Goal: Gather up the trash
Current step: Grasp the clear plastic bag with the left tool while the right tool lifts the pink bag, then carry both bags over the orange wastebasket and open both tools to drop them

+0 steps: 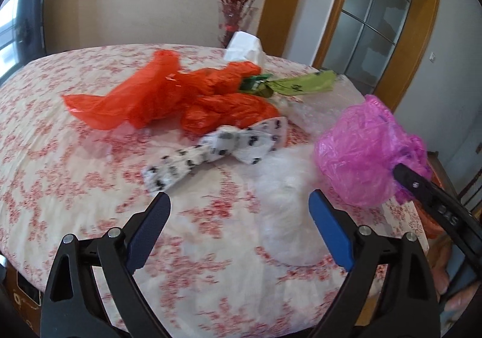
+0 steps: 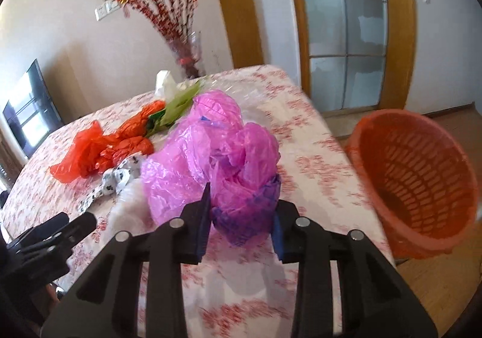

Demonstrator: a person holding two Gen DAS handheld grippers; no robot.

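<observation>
My right gripper (image 2: 241, 214) is shut on a crumpled pink plastic bag (image 2: 211, 151) and holds it above the table's right side; the bag also shows in the left wrist view (image 1: 361, 154). My left gripper (image 1: 238, 217) is open and empty above the floral tablecloth (image 1: 75, 175). Ahead of it lie a white bag with black spots (image 1: 217, 151), a filmy white bag (image 1: 286, 208), an orange plastic bag (image 1: 168, 93) and a green wrapper (image 1: 301, 83). An orange basket (image 2: 421, 184) stands on the floor right of the table.
A white tissue pack (image 1: 245, 47) and clear bubble wrap (image 1: 325, 105) lie at the table's far side. A vase of red branches (image 2: 186, 51) stands behind the table. A glass door (image 2: 346, 30) is at the right, a TV (image 2: 27, 108) at the left.
</observation>
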